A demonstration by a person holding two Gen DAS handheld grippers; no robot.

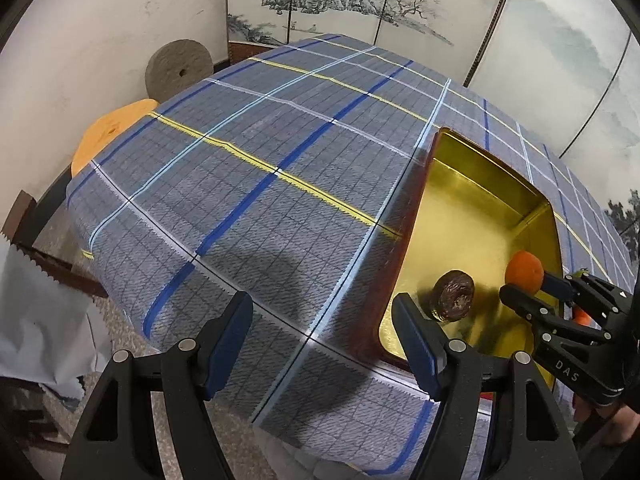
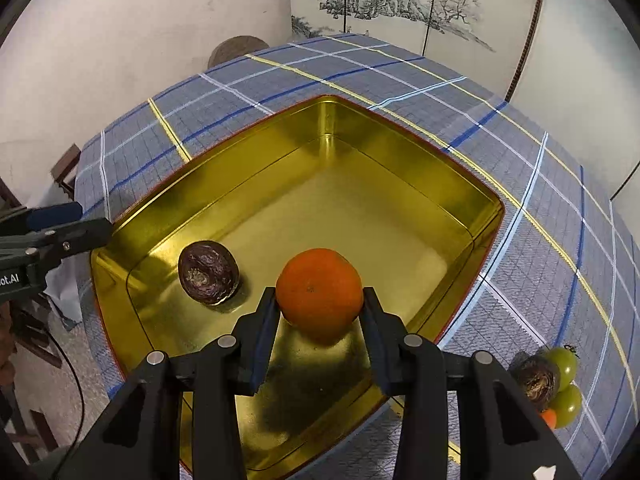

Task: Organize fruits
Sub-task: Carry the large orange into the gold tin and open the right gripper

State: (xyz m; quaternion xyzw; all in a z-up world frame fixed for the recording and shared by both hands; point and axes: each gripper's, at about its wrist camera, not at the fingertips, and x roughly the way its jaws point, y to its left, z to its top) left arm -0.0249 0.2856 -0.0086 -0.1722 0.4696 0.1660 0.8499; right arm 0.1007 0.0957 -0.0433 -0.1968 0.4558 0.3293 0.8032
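One "DAS" mark, right gripper (image 1: 520, 294)

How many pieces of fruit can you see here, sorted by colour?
Orange: 2, the round orange mandarin held in the right gripper above the gold metal tin, and a partly hidden orange fruit on the checked cloth.
Dark purple: 2, a wrinkled one in the tin, another on the cloth.
Green: 2, round fruits on the cloth.
Total: 6

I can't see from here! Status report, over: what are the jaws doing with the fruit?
Right gripper shut on orange, over gold tin. Left gripper empty, jaws apart. Passion fruit inside tin. Nothing blocking.
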